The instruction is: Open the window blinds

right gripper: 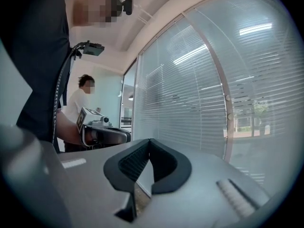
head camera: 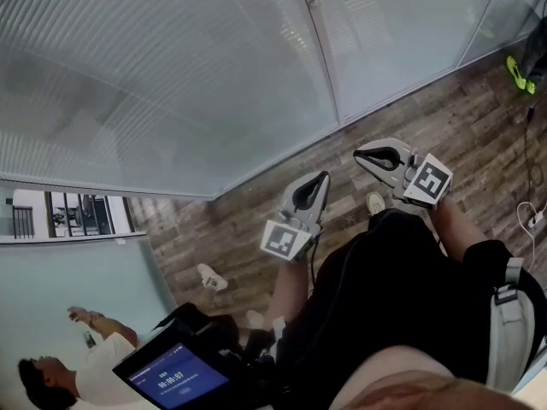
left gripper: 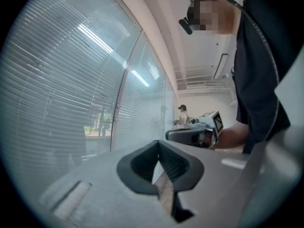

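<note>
Closed white slatted blinds [head camera: 154, 75] hang behind a glass wall ahead of me. They also fill the left gripper view [left gripper: 61, 80] and the right gripper view [right gripper: 199, 89]. My left gripper [head camera: 323, 176] [left gripper: 159, 144] is held level in front of the glass, its dark pads meeting at the tips with nothing between them. My right gripper [head camera: 357, 154] [right gripper: 149, 141] hovers beside it, shut and empty. Each gripper shows in the other's view: the right gripper [left gripper: 190, 134] and the left gripper [right gripper: 107, 134]. No cord or wand of the blinds is visible.
A metal frame post [head camera: 320, 49] divides the glass panes. The wooden floor [head camera: 256, 220] runs along the wall. A seated person [head camera: 77, 374] with a tablet [head camera: 175, 374] is at lower left. Cables [head camera: 530, 216] and a green object [head camera: 519, 73] lie at right.
</note>
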`<state>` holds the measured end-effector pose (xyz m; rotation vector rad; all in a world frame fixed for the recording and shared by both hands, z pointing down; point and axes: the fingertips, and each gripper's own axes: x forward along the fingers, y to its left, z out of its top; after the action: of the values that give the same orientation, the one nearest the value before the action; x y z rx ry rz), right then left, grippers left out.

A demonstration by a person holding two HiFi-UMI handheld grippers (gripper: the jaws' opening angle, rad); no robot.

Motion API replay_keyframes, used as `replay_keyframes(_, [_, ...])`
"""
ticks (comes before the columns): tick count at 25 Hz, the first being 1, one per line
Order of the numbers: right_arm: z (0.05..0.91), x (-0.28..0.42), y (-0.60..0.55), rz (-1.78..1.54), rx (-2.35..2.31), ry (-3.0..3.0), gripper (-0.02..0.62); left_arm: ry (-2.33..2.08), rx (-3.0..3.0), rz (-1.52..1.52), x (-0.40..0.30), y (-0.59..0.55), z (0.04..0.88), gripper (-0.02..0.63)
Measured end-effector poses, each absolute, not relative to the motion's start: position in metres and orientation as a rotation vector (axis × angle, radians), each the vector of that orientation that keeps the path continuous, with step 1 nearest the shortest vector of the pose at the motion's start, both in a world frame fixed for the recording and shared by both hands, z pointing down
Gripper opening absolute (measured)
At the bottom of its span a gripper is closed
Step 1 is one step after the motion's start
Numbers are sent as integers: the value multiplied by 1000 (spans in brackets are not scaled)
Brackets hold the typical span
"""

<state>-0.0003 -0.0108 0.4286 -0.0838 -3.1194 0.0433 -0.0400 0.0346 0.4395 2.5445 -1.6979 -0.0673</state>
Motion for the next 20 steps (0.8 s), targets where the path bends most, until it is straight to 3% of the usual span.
replay_keyframes(20, [425, 8, -102, 49, -267, -3156, 6, -1867, 2460, -16, -30, -53, 432, 3])
